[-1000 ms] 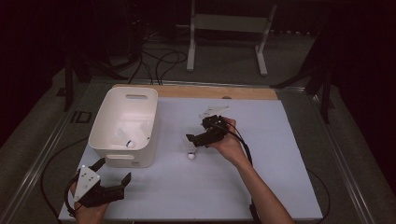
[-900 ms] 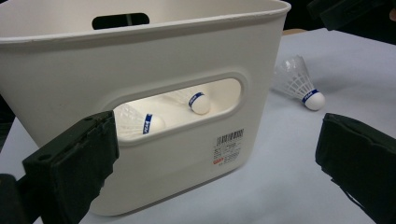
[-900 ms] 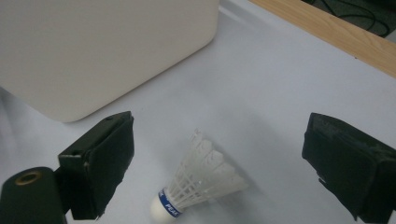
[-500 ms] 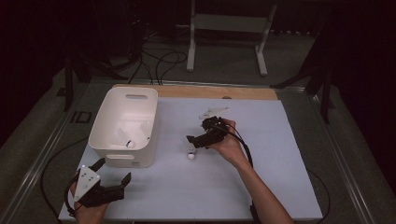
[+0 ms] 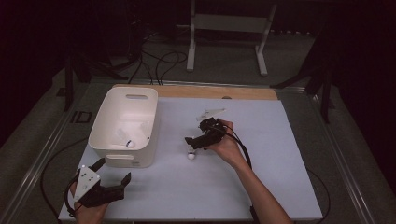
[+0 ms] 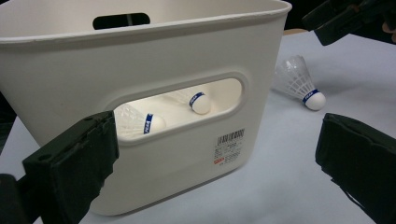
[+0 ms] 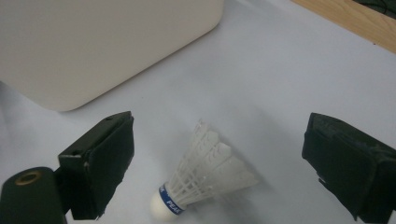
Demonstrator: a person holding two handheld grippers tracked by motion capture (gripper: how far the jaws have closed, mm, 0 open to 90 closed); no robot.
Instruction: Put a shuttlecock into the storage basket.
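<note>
- Looking down from the high view: shuttlecock [image 5: 190, 156] lying on the white desk [image 5: 280, 177] just below the right gripper [image 5: 195, 141], white bin [image 5: 123, 126] well left of it, left gripper [image 5: 112, 179] low by the bin's near corner.
- Left gripper view: fingers [image 6: 70, 163] released wide, barcode sticker [image 6: 229, 147] on the bin wall, two shuttlecocks inside.
- Right gripper view: fingers [image 7: 100, 158] released, astride the shuttlecock, "PEAK" on its blue band.

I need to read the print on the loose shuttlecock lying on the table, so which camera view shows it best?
The right gripper view: the shuttlecock lies close between the open fingers, blue band lettering legible. The left gripper view shows it farther off beside the white bin. The high view gives a tiny white speck.
</note>
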